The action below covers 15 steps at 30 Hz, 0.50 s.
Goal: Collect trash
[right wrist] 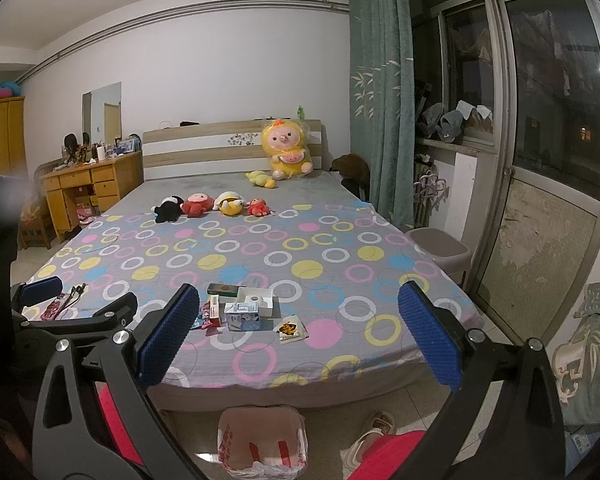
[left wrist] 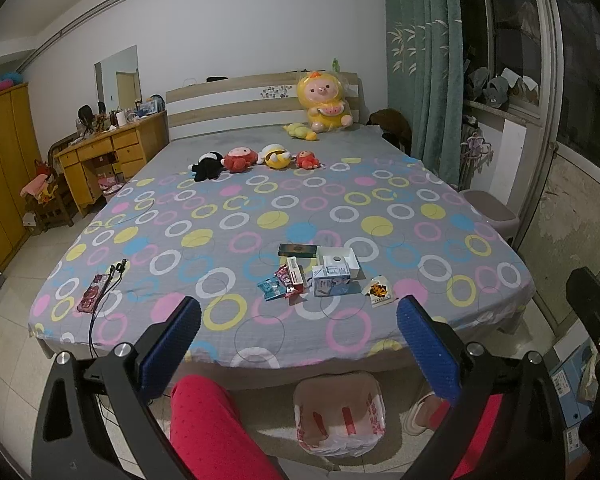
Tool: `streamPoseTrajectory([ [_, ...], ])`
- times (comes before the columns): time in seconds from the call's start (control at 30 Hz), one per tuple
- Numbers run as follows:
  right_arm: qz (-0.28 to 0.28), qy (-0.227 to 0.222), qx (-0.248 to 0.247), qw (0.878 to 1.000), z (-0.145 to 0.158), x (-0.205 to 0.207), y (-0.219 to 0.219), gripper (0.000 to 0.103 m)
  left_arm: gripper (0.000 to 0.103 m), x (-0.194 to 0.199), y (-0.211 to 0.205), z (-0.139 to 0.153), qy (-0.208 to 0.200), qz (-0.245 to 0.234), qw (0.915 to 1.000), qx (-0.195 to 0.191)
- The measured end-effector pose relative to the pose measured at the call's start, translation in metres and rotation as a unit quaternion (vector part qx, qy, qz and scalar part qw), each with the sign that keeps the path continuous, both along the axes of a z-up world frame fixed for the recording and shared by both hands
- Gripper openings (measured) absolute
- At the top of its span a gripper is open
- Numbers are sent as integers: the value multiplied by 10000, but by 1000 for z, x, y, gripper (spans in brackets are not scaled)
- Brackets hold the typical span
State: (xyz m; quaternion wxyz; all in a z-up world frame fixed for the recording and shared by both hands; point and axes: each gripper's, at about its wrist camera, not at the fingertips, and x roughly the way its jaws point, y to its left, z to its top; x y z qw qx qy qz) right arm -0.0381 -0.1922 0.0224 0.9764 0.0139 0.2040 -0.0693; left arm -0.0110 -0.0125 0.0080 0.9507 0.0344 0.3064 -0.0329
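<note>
Bedroom bed, small wrappers illegible, bin partly cut off, both tools released

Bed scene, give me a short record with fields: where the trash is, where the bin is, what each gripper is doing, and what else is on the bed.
trash: wrappers and small boxes clustered near the foot of the bed
bin: bag-lined bin on the floor below the bed's foot
left gripper: open, empty
right gripper: open, empty
other items: plush toys; phone with cable near the corner
</note>
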Motion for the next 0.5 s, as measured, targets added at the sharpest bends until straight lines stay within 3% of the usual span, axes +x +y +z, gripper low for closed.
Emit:
streamPoseTrajectory([
  [0.5,-6,-2,0,10000,1,0,0,98,96,-2,0,0,-21,-41,10000,-31],
])
